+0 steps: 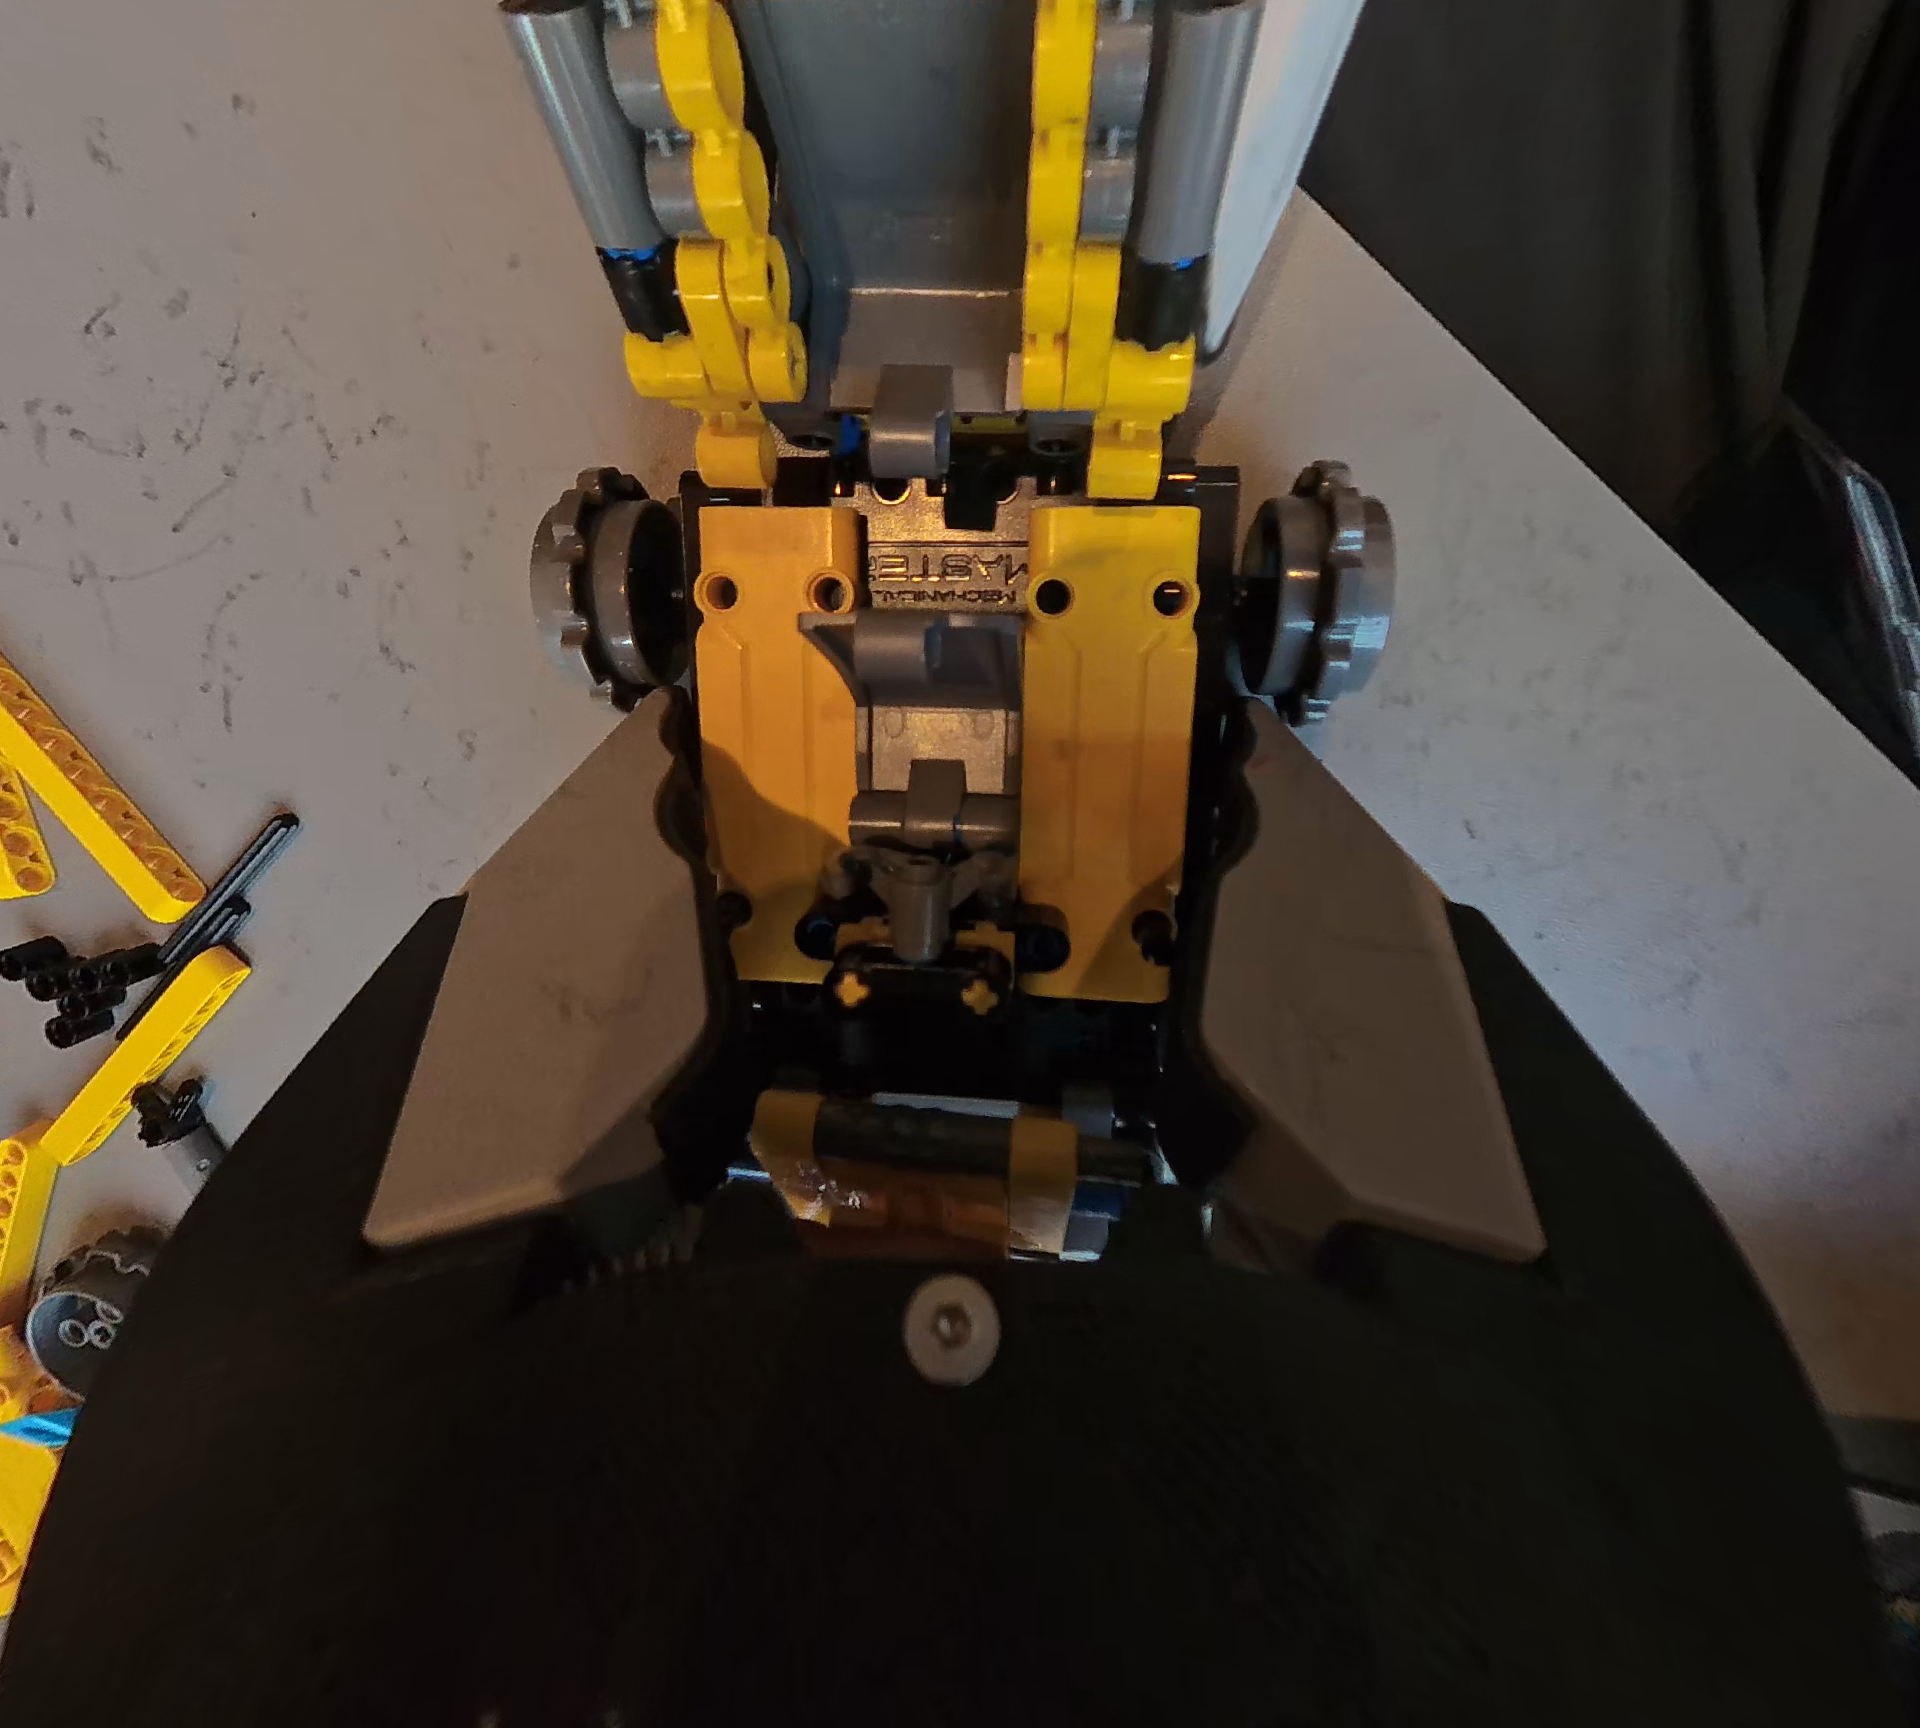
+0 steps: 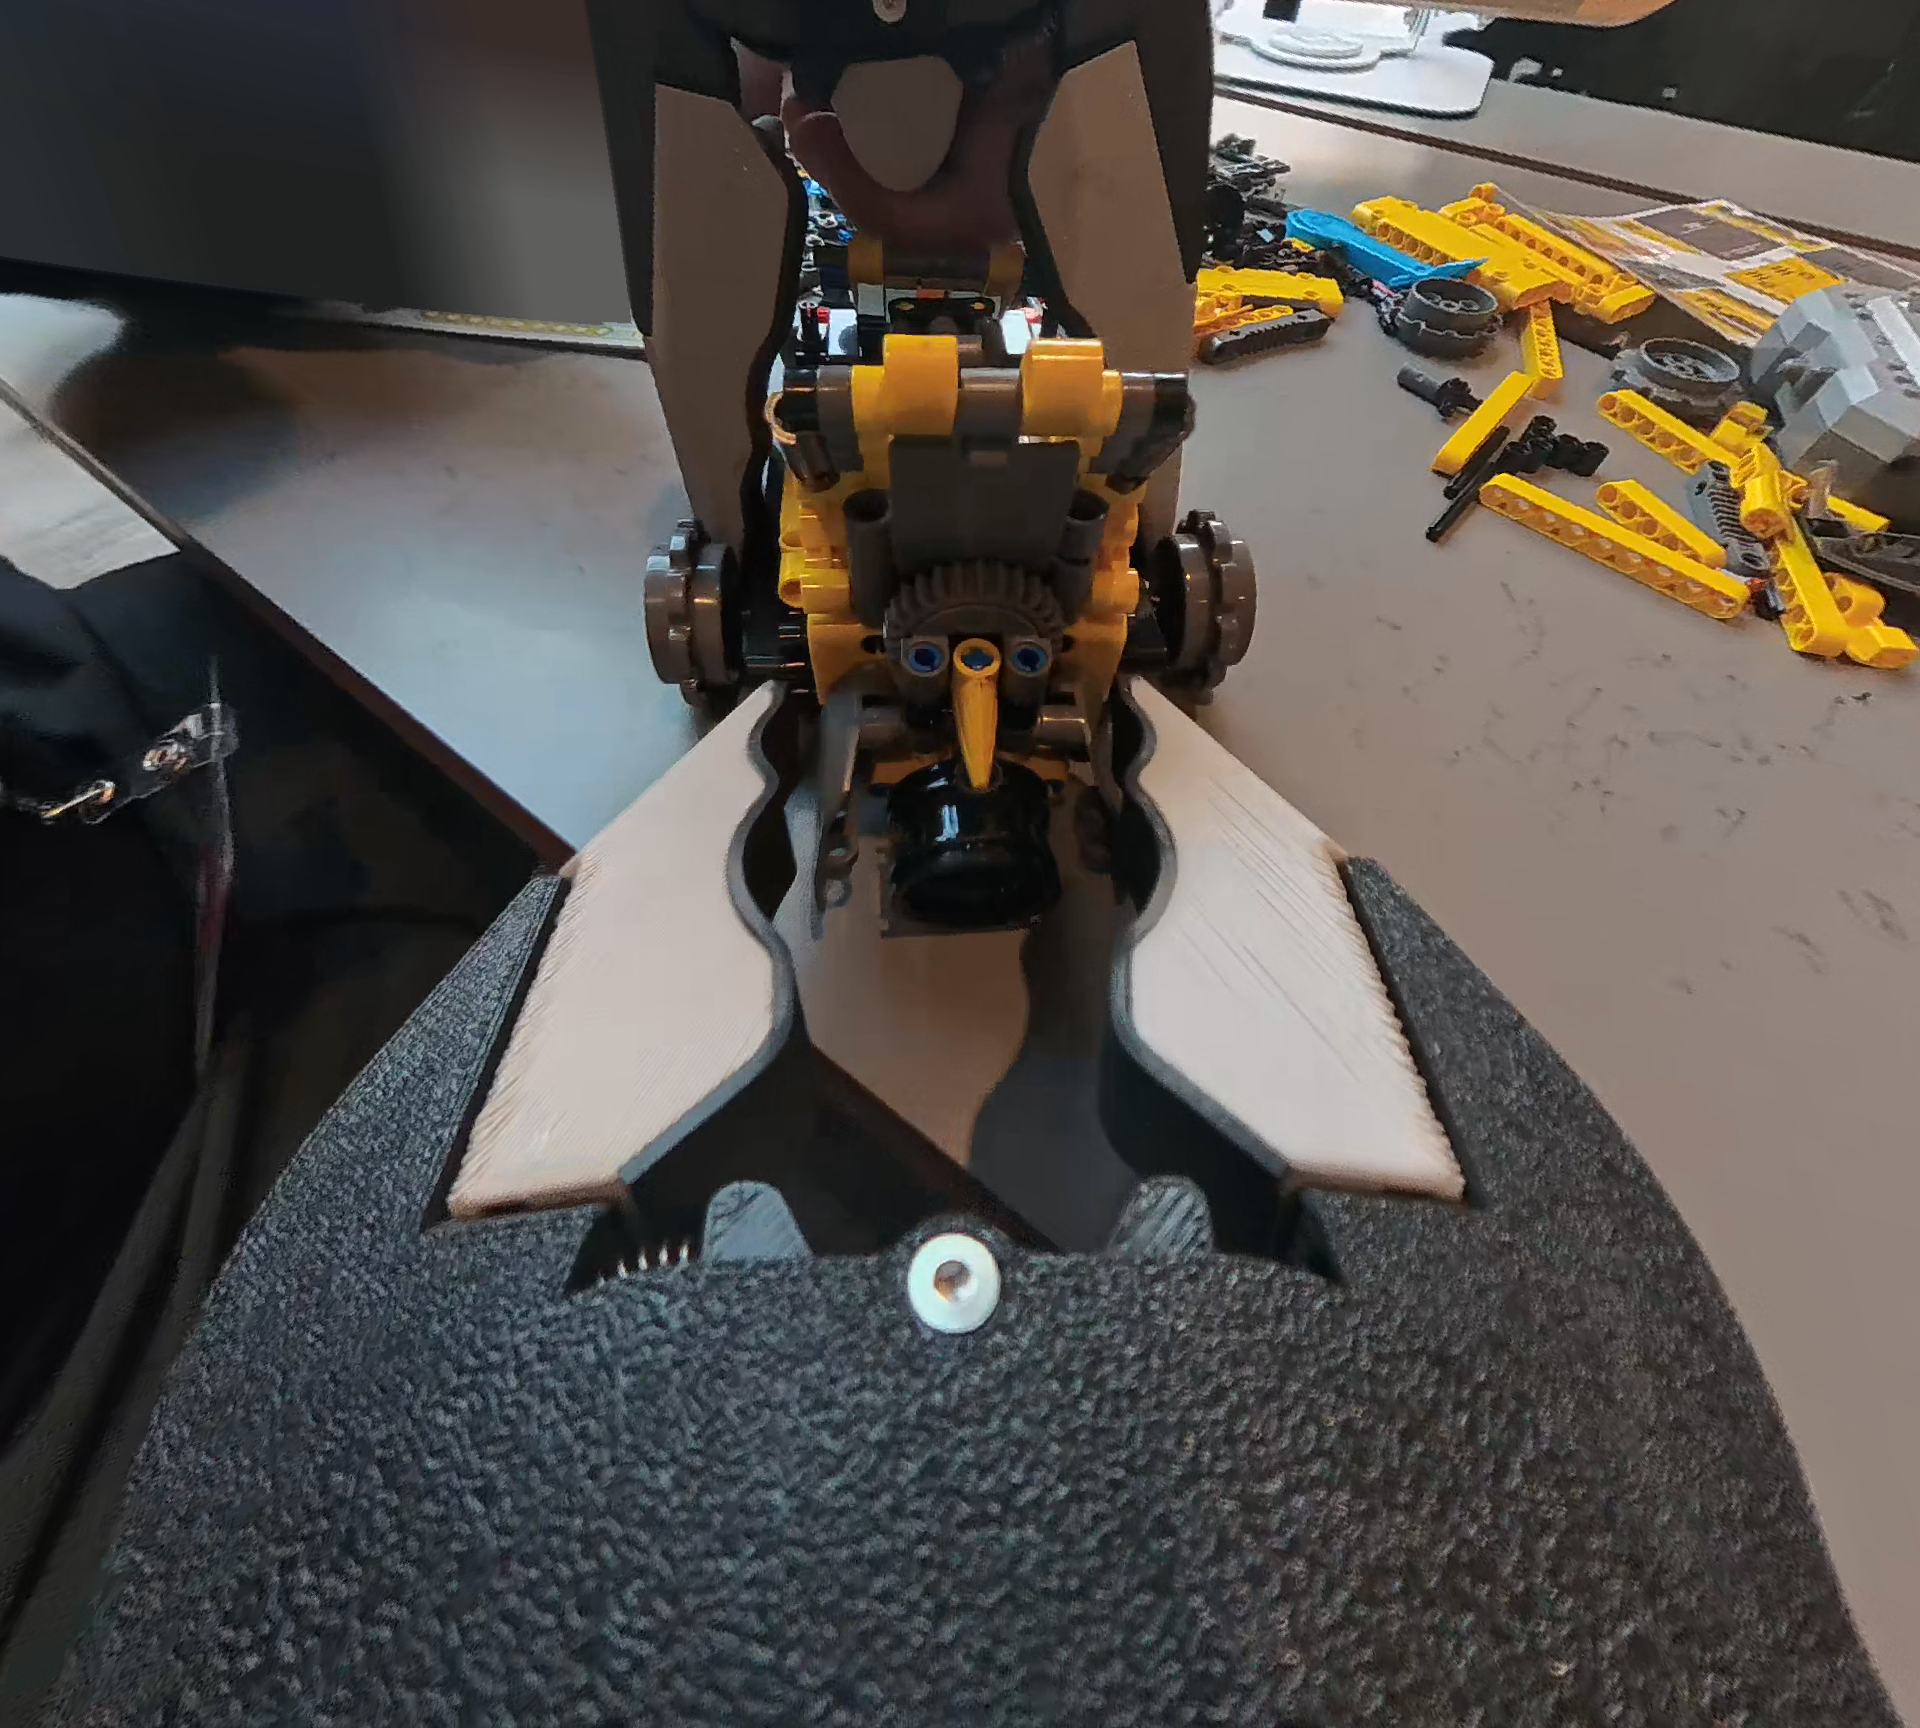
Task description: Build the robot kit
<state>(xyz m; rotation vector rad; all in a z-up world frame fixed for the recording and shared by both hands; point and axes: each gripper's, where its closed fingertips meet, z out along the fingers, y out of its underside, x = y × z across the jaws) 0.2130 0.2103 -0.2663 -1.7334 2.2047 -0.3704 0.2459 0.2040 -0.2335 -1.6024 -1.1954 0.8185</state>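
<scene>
Left wrist view looks down on a yellow, grey and black brick-built vehicle model [image 1: 948,743] that fills the middle of the frame, its 2 yellow underside panels facing the camera. The left gripper [image 1: 951,722] clamps the model's black chassis from both sides, its grey fingers [image 1: 540,982] pressed against the frame just below the 2 grey sprocket wheels [image 1: 592,600] at 9 and 3 o'clock. A grey bucket on yellow link arms [image 1: 883,120] reaches toward 12 o'clock. At 8 o'clock on the scuffed white table [image 1: 260,276] lie yellow beams [image 1: 156,1055], black axles [image 1: 229,899] and small black pins [image 1: 73,982].

From the right wrist view, the same model [image 2: 966,556] sits at centre, seen end-on, with a dark grey bevel gear [image 2: 971,613] and a yellow pointed piece [image 2: 977,722] facing the camera. The right gripper [image 2: 951,722] has its beige fingers [image 2: 665,940] spread to a medium width around the model's near end and a black round hub [image 2: 971,857]; the tips stand beside the parts, and I cannot tell whether they touch. The left gripper [image 2: 940,452] comes in from 12 o'clock, gripping the far half. At 2 o'clock a pile of loose yellow beams [image 2: 1621,525], a blue piece [image 2: 1340,239], grey wheels [image 2: 1444,317] and a printed booklet [image 2: 1714,255] lie on the table [image 2: 1455,847].
</scene>
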